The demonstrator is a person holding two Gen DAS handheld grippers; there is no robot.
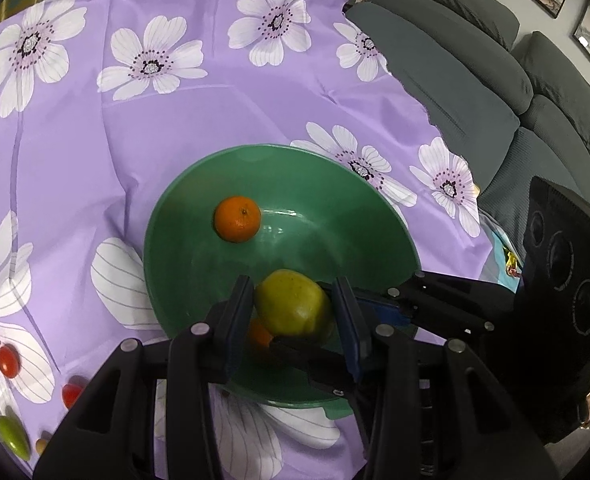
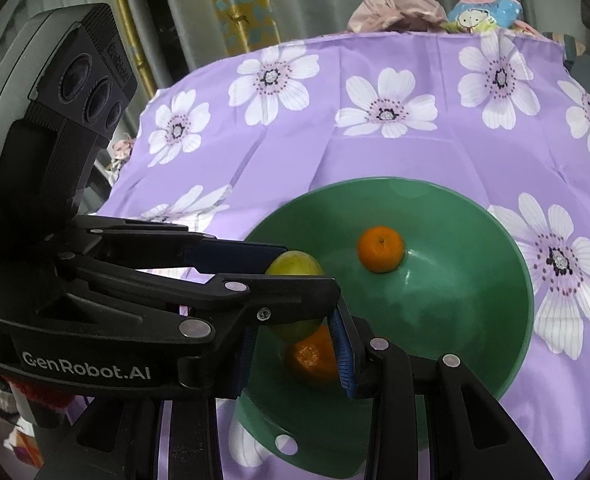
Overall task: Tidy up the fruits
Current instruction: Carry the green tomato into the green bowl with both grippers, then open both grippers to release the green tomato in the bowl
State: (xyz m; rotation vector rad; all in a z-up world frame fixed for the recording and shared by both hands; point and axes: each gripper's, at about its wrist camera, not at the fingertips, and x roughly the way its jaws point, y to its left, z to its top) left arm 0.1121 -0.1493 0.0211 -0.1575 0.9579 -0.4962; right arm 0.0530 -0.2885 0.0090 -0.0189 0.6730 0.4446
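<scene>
Left-wrist view, left to right. Purple floral tablecloth [image 1: 95, 140]: near its lower left edge lie two red tomatoes [image 1: 8, 361], a green fruit [image 1: 13, 436] and a small yellowish piece, all outside the bowl. Green bowl [image 1: 295, 168], centre: one orange [image 1: 237, 219] at its far left inner wall. Left gripper [image 1: 293, 312]: fingers clamped either side of a yellow-green apple [image 1: 291, 304] over the bowl's near side. Second orange [image 1: 258, 334] beneath the apple, partly hidden. Right gripper [image 2: 293, 344]: fingers apart, straddling that second orange inside the bowl, touching nothing visible. Grey sofa [image 1: 495, 80], far right.
</scene>
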